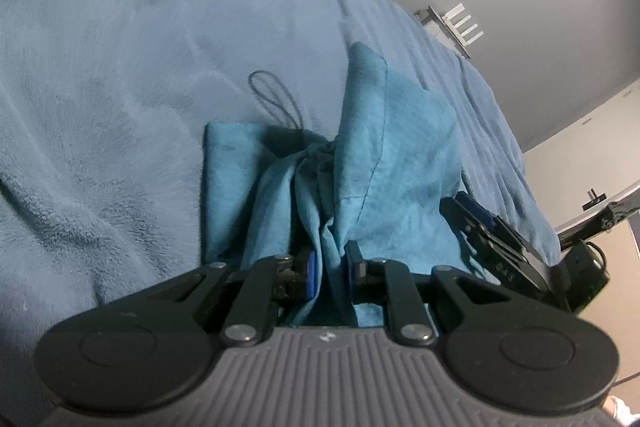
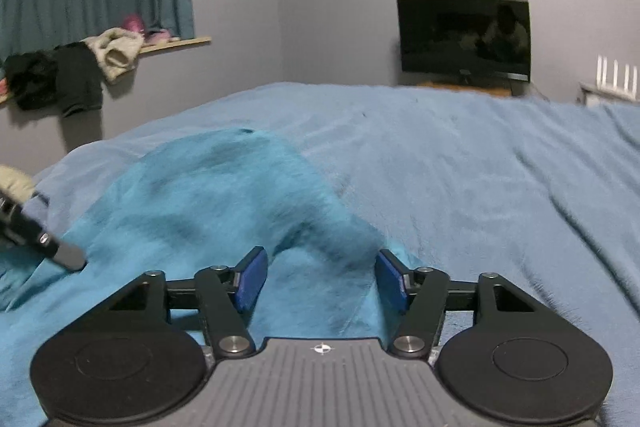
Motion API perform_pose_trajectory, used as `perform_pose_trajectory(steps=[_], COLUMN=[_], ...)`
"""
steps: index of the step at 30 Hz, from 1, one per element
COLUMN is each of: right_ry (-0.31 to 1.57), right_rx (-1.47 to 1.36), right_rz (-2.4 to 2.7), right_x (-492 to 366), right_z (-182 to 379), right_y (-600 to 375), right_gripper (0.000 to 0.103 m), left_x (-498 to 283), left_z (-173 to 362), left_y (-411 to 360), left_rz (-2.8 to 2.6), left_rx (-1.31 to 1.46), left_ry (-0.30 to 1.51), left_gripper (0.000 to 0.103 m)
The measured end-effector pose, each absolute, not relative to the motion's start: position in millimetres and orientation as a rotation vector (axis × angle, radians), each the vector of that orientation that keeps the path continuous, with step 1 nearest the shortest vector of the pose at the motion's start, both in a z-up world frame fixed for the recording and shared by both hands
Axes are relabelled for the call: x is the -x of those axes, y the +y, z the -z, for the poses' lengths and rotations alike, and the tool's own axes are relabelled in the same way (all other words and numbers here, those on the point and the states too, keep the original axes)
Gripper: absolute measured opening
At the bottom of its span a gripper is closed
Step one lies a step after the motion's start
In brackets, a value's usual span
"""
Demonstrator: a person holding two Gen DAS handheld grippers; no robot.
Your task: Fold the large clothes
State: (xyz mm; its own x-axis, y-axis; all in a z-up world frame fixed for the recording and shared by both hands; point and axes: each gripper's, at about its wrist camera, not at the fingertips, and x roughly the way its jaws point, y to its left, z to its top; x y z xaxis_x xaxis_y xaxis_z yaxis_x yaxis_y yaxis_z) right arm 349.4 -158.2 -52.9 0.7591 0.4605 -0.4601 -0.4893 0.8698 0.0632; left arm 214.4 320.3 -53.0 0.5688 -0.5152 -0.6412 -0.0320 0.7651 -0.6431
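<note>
Left tongs (image 1: pixel 331 273) pinch the teal garment (image 1: pixel 384 163); it runs away over the bed (image 1: pixel 120 67). Right tongs (image 2: pixel 320 281) gape around a fold, nearest its free side.

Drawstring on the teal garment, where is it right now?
Left wrist view, centre: the drawstring loops loose on the blue blanket, just beyond the teal garment and left of its raised fold, ahead of the left gripper.

Fleecy blanket (image 1: pixel 120 87), matt cloth garment (image 1: pixel 400 147)
</note>
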Motion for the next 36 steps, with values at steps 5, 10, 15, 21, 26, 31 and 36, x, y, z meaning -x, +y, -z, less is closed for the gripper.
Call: perform_pose_trajectory(steps=[5, 10, 15, 21, 26, 31, 36], right_ry=[0.489, 0.434, 0.481, 0.602, 0.615, 0.491, 0.464], right_rx=[0.099, 0.058, 0.159, 0.233, 0.281, 0.245, 0.248], right_rz=[-0.501, -0.527, -0.528, -0.486, -0.504, -0.589, -0.707], right_x=[-375, -361, -363, -412, -413, -353, -277], right_z=[78, 57, 38, 50, 52, 37, 34], right_y=[-132, -131, -104, -64, -55, -94, -137], right_gripper=[0.065, 0.057, 0.055, 0.053, 0.055, 0.06, 0.06], left_x=[-218, -212, -205, -204, -203, -202, -201], left_z=[72, 72, 66, 64, 63, 63, 64], left_y=[327, 321, 309, 300, 297, 298, 299], left_rz=[0.305, 0.313, 0.303, 0.268, 0.271, 0.273, 0.273], left_rx=[0.709, 0.688, 0.583, 0.49, 0.468, 0.462, 0.458], left_ry=[0.949, 0.931, 0.884, 0.864, 0.853, 0.849, 0.846], left_gripper=[0.016, 0.017, 0.02, 0.026, 0.027, 0.028, 0.028])
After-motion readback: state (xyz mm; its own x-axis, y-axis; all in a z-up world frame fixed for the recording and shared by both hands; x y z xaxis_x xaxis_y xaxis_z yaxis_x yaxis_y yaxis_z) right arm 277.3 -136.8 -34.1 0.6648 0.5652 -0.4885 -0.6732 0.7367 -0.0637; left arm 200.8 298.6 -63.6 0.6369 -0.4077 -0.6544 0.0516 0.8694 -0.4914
